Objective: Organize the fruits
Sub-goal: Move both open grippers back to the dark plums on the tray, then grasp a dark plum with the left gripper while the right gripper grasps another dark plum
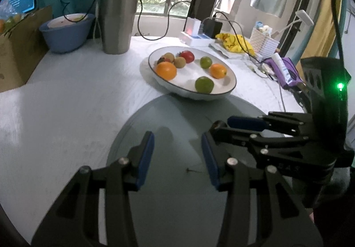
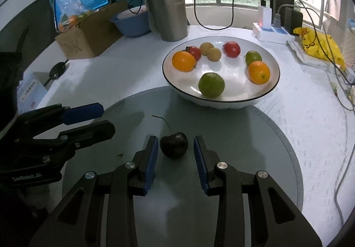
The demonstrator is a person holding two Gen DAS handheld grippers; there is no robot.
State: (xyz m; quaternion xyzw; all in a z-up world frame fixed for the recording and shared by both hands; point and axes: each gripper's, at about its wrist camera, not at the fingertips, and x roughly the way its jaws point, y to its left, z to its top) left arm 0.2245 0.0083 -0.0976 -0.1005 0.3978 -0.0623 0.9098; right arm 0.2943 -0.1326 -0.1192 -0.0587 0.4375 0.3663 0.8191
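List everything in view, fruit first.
oranges: 2, orange, in bowl
limes: 2, green, in bowl
red fruits: 2, red, in bowl
brown fruits: 2, tan, in bowl
cherry: 1, dark, on mat
bowl: 1, white, behind mat
mat: 1, grey, on table
tumbler: 1, steel, behind bowl
basin: 1, blue, beside tumbler
box: 1, brown, far left
left claw: 1, black, open, empty
right claw: 1, black, open around cherry

Near side: the grey round mat (image 2: 244, 147) lies mostly bare, only a dark cherry (image 2: 174, 145) on it.
Ahead: white fruit bowl (image 2: 221, 100) overlaps the mat's far edge.
Behind bowl: steel tumbler (image 2: 166, 14), blue basin (image 2: 131, 25), cables.
Left: cardboard box (image 2: 88, 38).
Right: bare desk (image 2: 310, 113), crossed by a cable.
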